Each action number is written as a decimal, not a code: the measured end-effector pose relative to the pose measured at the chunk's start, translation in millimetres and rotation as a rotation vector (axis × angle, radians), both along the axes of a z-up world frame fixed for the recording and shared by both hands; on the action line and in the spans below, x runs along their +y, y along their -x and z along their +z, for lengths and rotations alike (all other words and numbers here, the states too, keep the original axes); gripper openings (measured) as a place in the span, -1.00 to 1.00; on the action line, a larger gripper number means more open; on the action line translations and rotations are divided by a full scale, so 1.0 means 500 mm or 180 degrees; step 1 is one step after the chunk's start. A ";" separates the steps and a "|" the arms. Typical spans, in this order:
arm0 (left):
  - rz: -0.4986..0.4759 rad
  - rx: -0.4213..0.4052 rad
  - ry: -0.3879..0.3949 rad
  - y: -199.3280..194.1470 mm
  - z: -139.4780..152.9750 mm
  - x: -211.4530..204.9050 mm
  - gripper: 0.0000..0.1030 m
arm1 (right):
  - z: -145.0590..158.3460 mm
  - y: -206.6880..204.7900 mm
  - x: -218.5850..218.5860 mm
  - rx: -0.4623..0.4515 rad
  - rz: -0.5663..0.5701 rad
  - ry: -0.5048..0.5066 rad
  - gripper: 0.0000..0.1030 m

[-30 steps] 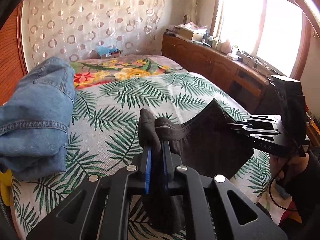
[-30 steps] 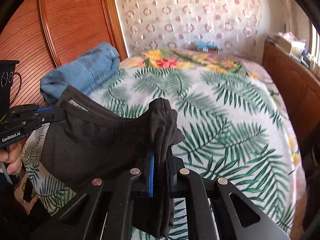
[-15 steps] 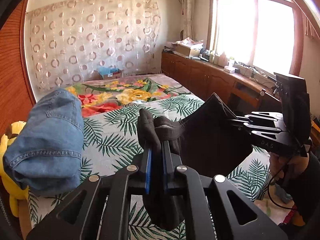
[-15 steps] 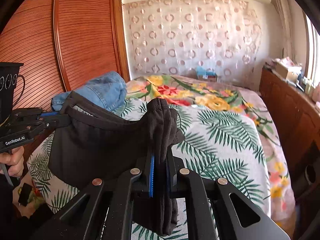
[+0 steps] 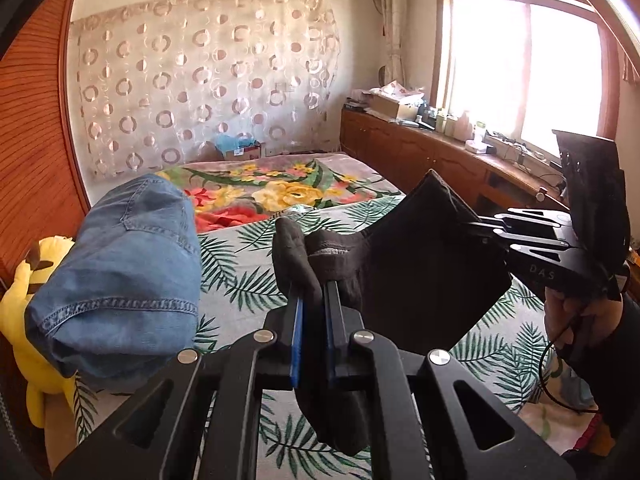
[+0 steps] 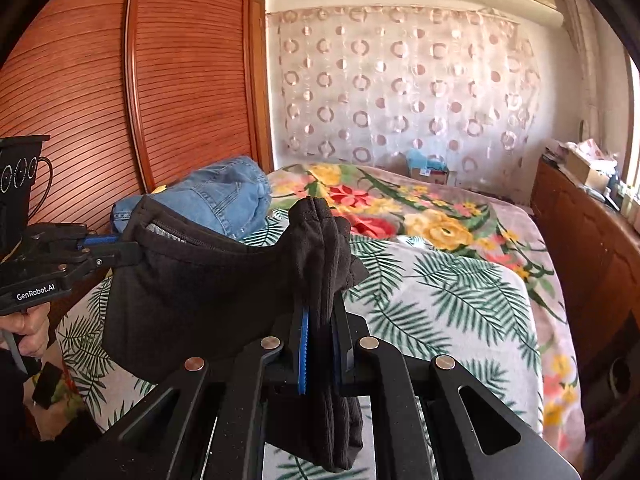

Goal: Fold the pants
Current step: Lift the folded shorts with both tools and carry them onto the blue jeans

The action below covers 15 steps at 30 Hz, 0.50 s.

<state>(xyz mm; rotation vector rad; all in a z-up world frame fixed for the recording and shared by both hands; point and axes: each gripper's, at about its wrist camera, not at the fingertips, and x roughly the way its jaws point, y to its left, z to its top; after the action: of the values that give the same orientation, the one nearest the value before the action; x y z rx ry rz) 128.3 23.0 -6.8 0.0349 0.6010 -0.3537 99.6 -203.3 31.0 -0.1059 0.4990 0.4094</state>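
The black pants (image 5: 424,272) hang in the air above the bed, stretched between my two grippers. My left gripper (image 5: 314,300) is shut on one bunched end of the black pants, and shows at the left of the right wrist view (image 6: 120,246). My right gripper (image 6: 322,312) is shut on the other bunched end (image 6: 320,248), and shows at the right of the left wrist view (image 5: 476,228). The cloth (image 6: 200,292) sags between them, folded double.
A bed with a leaf-and-flower cover (image 5: 248,280) (image 6: 460,292) lies below. A pile of blue jeans (image 5: 120,272) (image 6: 224,200) sits at its left edge beside a yellow plush toy (image 5: 24,312). A wooden cabinet (image 5: 432,156) runs under the window; a slatted wooden wardrobe (image 6: 120,100) stands left.
Both grippers have risen and tilted up with the pants held between them. More of the wall, curtain and window is in view and less of the bed.
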 end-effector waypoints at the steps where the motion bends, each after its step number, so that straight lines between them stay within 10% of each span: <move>1: 0.0027 0.0011 0.0012 -0.005 -0.003 0.010 -0.80 | 0.000 -0.010 0.005 0.0000 0.0022 0.0012 -0.83; 15: 0.0396 -0.0221 0.0097 -0.050 0.048 0.127 -0.80 | 0.057 -0.179 0.089 -0.0235 0.0402 0.0160 -0.83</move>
<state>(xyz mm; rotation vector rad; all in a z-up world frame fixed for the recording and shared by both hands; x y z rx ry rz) 153.4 86.6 17.0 -0.0192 0.5262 -0.2400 189.1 -159.0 59.8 -0.2011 0.4313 0.5147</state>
